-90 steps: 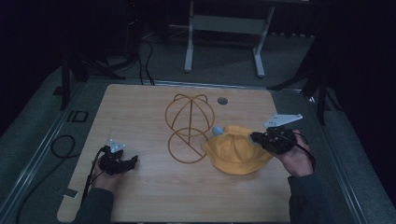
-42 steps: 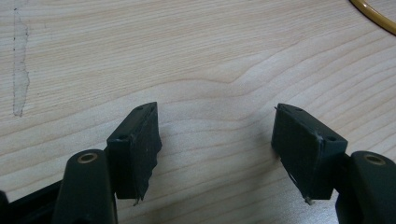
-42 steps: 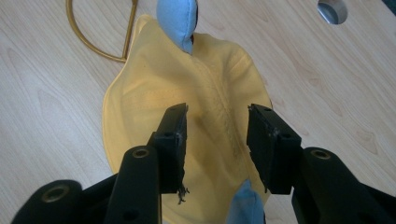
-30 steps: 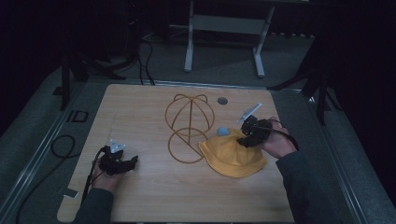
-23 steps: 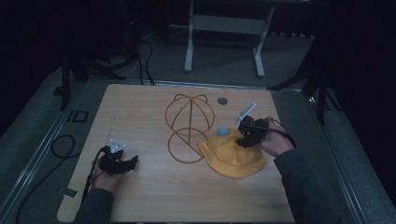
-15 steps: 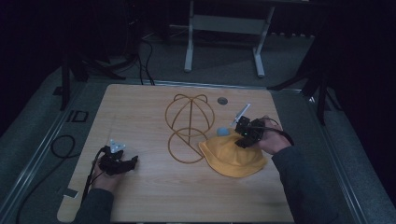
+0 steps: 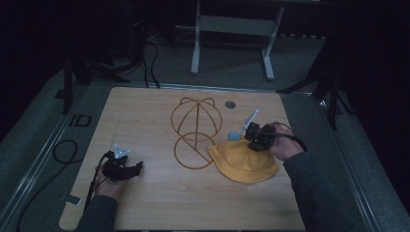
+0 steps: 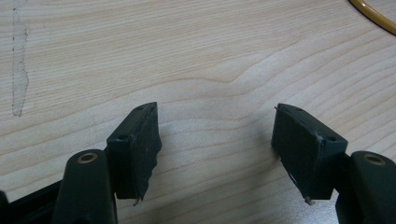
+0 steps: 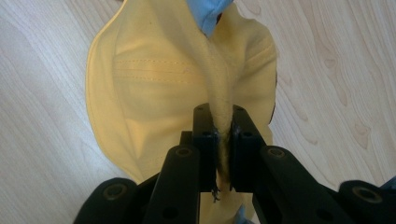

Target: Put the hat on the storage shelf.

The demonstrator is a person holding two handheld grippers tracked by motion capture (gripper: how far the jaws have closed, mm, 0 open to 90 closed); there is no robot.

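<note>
At the left of the wooden desk [image 7: 145,116], the left gripper [image 7: 126,167] is held low, and its jaws are spread wide with only bare wood between them. A gold wire hat frame [image 7: 196,130] is seen in the middle. Just to its right, the yellow hat [image 7: 241,162] is laid on the desk. A fold of it is pinched by the right gripper [image 9: 222,140], whose jaws have just been closing.

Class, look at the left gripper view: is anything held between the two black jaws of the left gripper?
No: the left gripper has its jaws standing wide apart, with bare light wooden table showing between them.
</note>
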